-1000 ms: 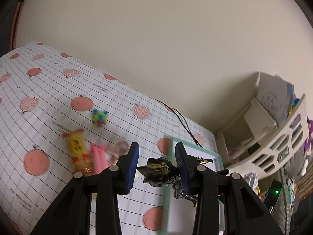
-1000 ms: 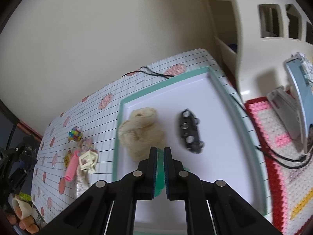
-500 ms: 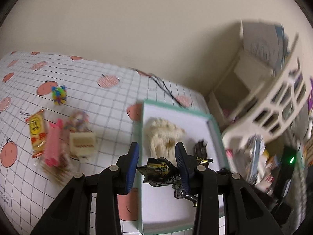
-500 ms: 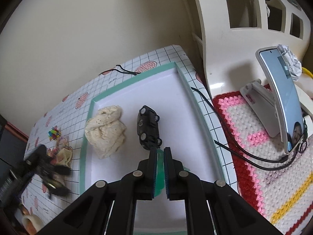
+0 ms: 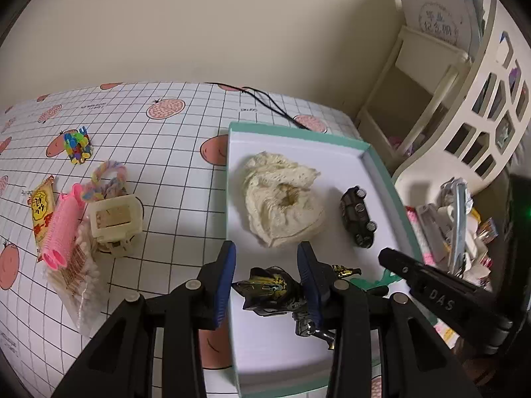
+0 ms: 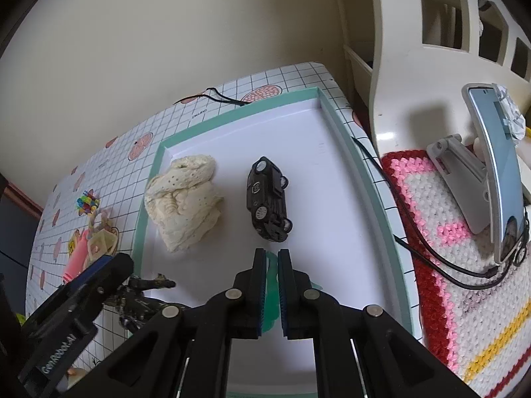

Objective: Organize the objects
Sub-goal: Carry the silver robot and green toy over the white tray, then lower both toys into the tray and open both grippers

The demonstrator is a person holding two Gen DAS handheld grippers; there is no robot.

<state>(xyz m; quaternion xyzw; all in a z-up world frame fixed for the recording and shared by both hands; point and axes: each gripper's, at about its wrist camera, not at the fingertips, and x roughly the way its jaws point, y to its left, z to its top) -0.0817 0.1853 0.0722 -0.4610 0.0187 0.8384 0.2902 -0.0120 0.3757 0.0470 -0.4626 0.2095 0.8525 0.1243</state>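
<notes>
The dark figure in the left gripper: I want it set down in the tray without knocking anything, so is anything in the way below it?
Nothing visible blocks it. The dark figure hangs over bare tray floor. The cream cloth and black toy car lie farther back; the right gripper stands to the right.

Both wrist cameras look forward and down along their fingers at the tray (image 5: 381, 169) from close above its near end. The left view sits toward the tray's left edge, taking in bench (image 5: 172, 152) clutter left of it; the right view (image 6: 341, 132) sits further right. Both share the cloth (image 5: 282, 202) (image 6: 184, 205) and car (image 5: 358, 222) (image 6: 268, 204).
</notes>
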